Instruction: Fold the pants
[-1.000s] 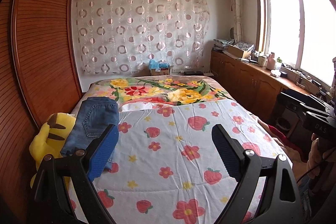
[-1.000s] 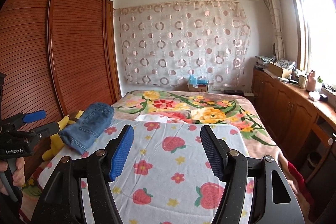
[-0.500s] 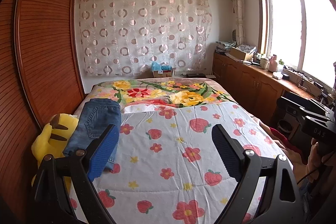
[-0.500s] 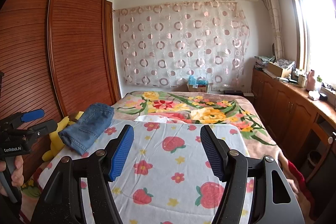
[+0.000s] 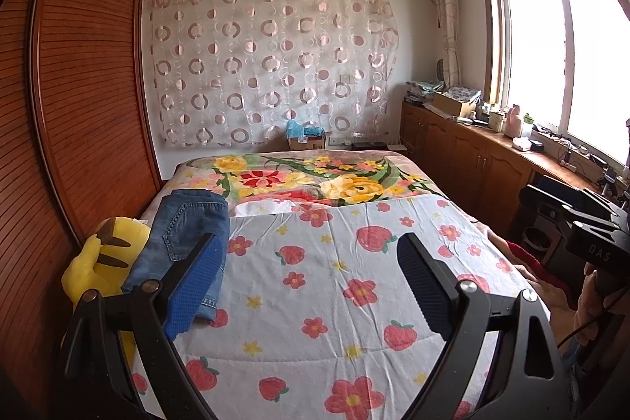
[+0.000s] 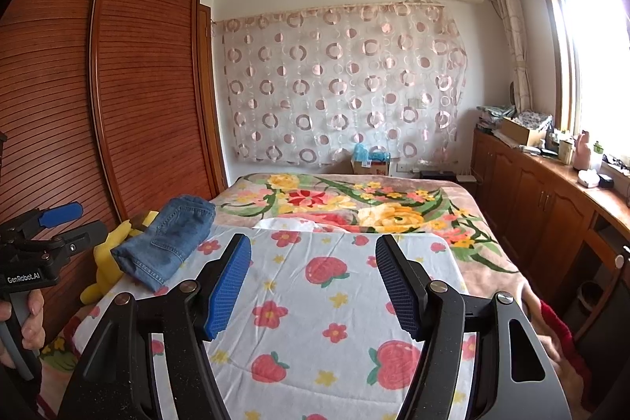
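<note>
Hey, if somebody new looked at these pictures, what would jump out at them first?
Probably the folded blue jeans at the bed's left edge, lying partly on a yellow plush toy. Next, the strawberry-print sheet covering the near half of the bed. Both grippers, left and right, hover open and empty above it.

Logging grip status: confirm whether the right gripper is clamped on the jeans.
No, the right gripper hangs open over the strawberry quilt, while the folded jeans lie apart by the bed's left edge.
</note>
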`<state>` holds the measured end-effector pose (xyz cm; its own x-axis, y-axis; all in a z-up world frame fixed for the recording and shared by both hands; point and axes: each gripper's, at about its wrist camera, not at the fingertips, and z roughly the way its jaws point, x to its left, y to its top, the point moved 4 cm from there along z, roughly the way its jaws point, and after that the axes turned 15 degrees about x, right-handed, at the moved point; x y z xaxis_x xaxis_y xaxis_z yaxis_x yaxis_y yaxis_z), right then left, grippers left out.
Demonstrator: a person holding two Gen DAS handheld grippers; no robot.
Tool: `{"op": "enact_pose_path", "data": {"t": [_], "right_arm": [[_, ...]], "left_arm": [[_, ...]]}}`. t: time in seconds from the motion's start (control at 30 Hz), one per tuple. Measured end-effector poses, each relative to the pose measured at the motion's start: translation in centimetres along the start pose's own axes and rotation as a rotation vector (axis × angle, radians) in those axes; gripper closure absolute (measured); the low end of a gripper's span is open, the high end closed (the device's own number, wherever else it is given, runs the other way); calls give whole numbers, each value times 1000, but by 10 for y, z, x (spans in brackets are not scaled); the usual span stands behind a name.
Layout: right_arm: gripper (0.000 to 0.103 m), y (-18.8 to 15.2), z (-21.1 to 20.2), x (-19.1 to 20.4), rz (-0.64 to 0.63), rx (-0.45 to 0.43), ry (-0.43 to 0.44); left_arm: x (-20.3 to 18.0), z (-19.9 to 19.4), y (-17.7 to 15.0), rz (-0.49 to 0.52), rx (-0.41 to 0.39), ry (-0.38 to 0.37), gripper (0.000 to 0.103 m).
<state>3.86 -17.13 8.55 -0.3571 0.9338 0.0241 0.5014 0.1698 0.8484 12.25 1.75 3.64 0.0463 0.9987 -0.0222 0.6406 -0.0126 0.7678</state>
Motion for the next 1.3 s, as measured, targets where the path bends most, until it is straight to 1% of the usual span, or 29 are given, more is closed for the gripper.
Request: {"op": "enact_pose_path", "data": {"t": [1.3], "right_arm": [[35, -2, 1, -1, 0, -5, 0]], "left_arm": [[1, 1, -3, 5, -8, 5, 12]]}}
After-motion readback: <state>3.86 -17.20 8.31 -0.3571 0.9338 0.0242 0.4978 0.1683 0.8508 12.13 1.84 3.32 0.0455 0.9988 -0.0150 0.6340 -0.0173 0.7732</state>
